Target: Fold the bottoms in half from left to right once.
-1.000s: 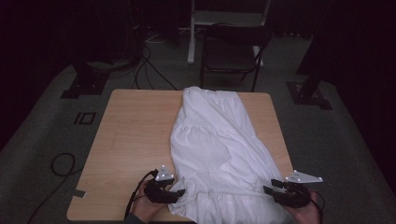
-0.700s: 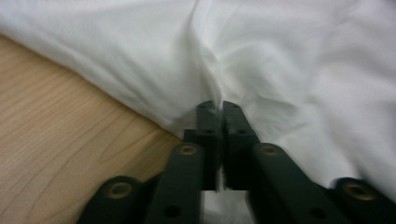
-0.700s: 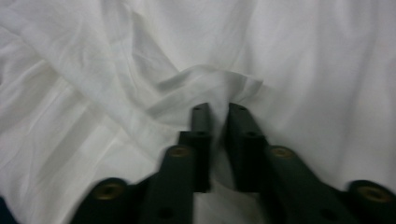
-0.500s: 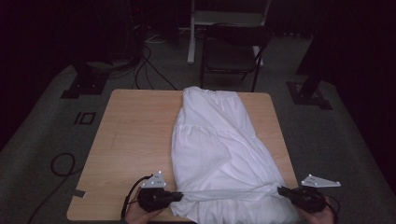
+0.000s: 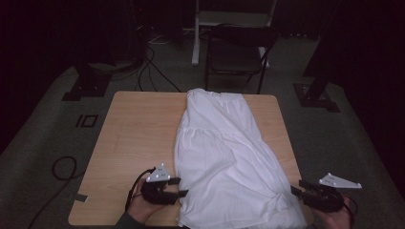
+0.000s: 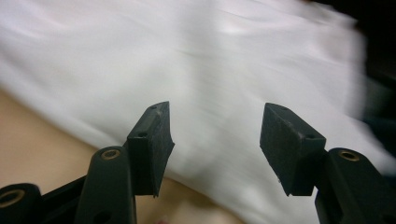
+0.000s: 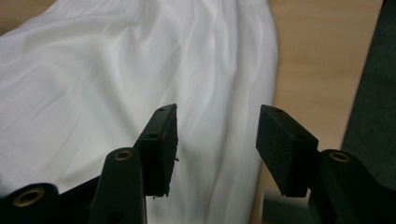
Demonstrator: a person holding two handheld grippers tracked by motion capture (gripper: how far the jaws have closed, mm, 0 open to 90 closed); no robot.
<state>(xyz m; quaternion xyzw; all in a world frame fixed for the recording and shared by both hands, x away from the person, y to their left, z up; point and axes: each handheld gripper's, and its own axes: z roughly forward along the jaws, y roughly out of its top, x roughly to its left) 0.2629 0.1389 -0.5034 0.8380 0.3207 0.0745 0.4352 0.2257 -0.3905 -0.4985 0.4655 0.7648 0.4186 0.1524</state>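
Working on a white skirt (image 5: pixel 224 157) spread flat on the tabletop (image 5: pixel 138 129), with the narrow waistband toward the far edge and the wide hem at the near edge. Runs far to near along its long axis, slanting toward the person's right while widening. Flanked at the hem by both tools: left gripper (image 5: pixel 180 187) just beside the hem's left edge, pointing in across the cloth, and right gripper (image 5: pixel 297 187) at the hem's right corner, pointing in from the opposite side. About equally near, one per corner, so no favourite between the hands. Left fingers (image 6: pixel 154 144) apart, having just been opening, with nothing pinched between them and white cloth beyond the gap. Right fingers (image 7: pixel 161 144) likewise apart after just opening, empty, above skirt folds with bare wood off to one side. Judged from this: inward and down from each set of fingers to the hem, so to pinch afresh, need to close in sideways toward the middle and drop onto the fabric edge
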